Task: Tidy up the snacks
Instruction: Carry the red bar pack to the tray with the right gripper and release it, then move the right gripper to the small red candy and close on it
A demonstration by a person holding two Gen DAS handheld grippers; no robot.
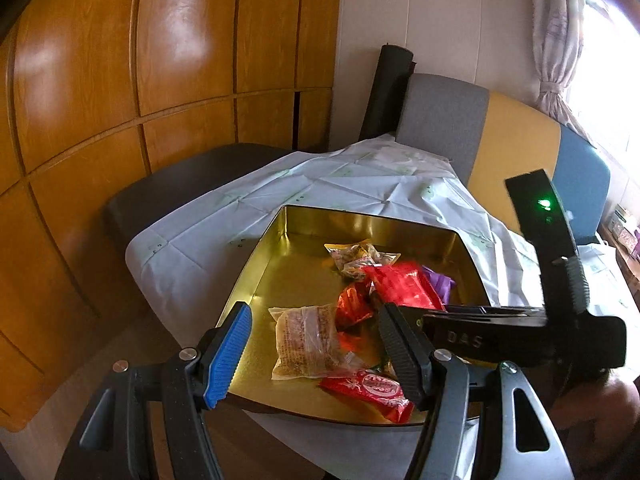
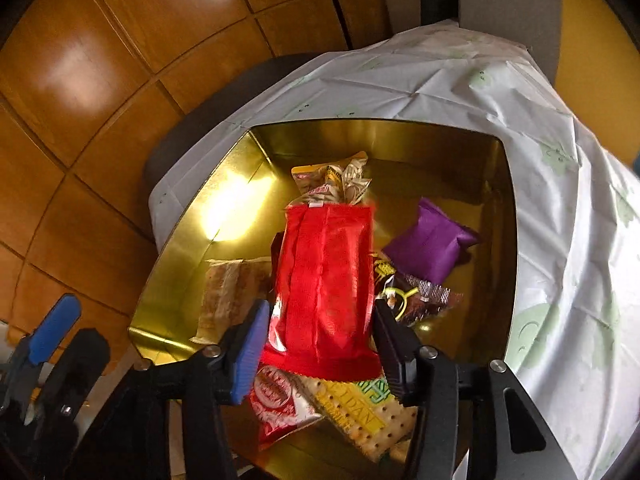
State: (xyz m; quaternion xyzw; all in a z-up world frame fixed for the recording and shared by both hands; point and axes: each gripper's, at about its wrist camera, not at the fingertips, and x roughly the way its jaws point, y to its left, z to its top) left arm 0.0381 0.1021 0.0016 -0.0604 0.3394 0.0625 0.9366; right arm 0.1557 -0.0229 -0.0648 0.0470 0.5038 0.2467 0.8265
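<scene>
Drop step, judged: right gripper [image 2: 322,344] hangs over the gold tin [image 2: 168,264] with the red packet [image 2: 326,280] between its jaws — whether the pads press it I cannot tell; the packet looks blurred at its top edge, maybe slipping free. Left gripper [image 1: 316,356] stands wide open, empty, at the tin's near rim, above a clear cake packet [image 1: 308,340]. The tin sits on the white cloth [image 2: 560,240]; a purple packet [image 2: 432,240] and a cracker packet [image 2: 360,412] already lie inside. To do it well — let go low over the pile so the packet lands flat inside the walls, keeping the left clear.
</scene>
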